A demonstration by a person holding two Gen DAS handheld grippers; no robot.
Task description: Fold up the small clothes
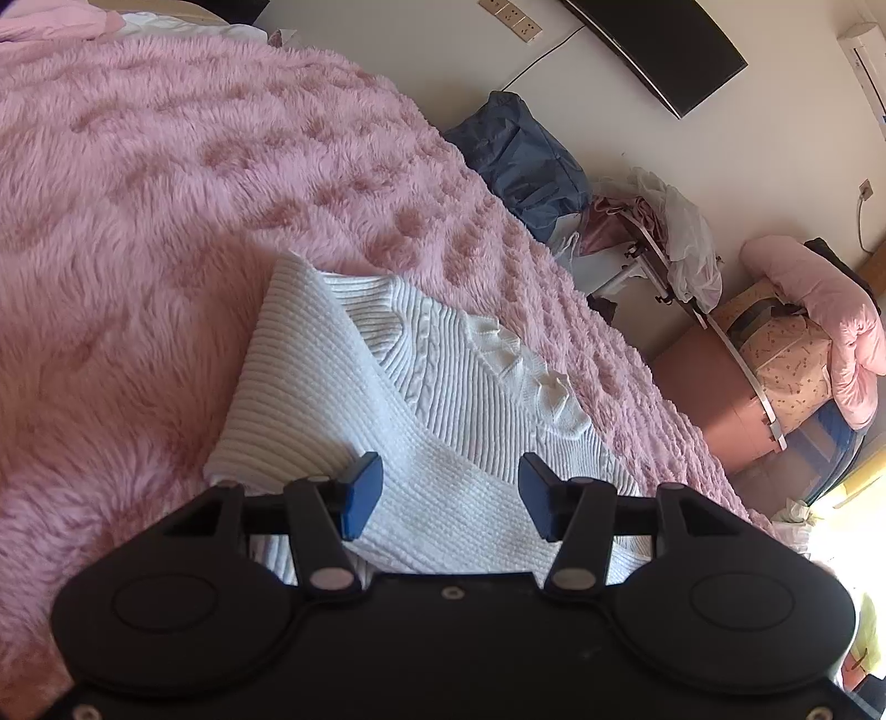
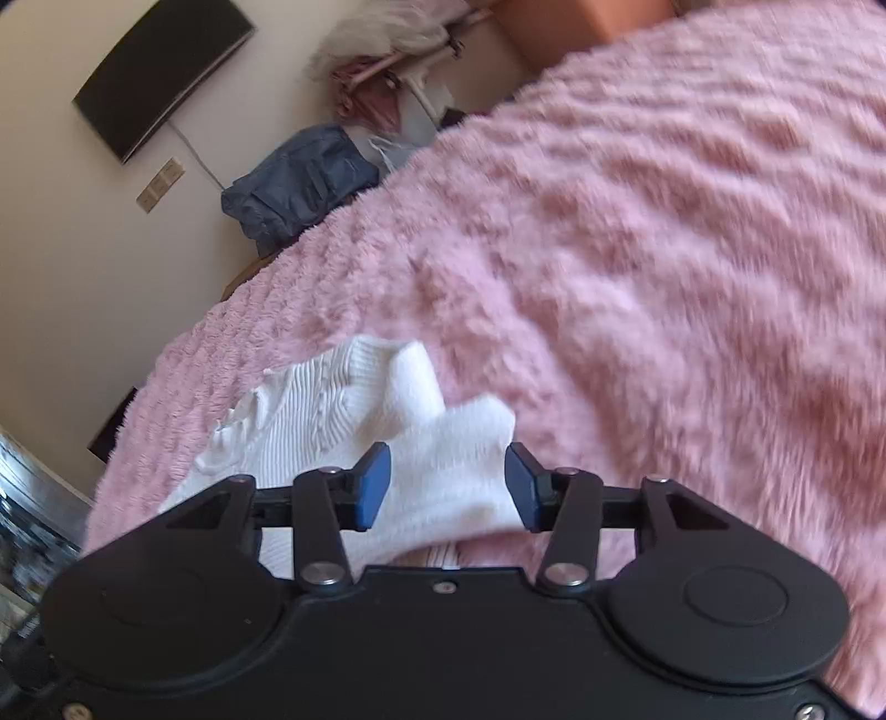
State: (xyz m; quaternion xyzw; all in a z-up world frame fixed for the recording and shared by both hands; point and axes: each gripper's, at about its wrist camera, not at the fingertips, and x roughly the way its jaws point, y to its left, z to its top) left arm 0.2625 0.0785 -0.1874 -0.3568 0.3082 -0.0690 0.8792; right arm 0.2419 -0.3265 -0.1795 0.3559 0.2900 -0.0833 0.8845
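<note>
A small white ribbed knit sweater lies on a fluffy pink blanket. One sleeve is folded across its body. My left gripper is open just above the sweater, its blue pads apart with nothing between them. In the right wrist view the same sweater lies on the blanket. My right gripper is open over a white sleeve end, blue pads apart on either side of it.
The bed edge runs beside the sweater. Past it stand a blue bag, a rack with clothes, a brown cabinet and pink bedding. A dark wall screen hangs above.
</note>
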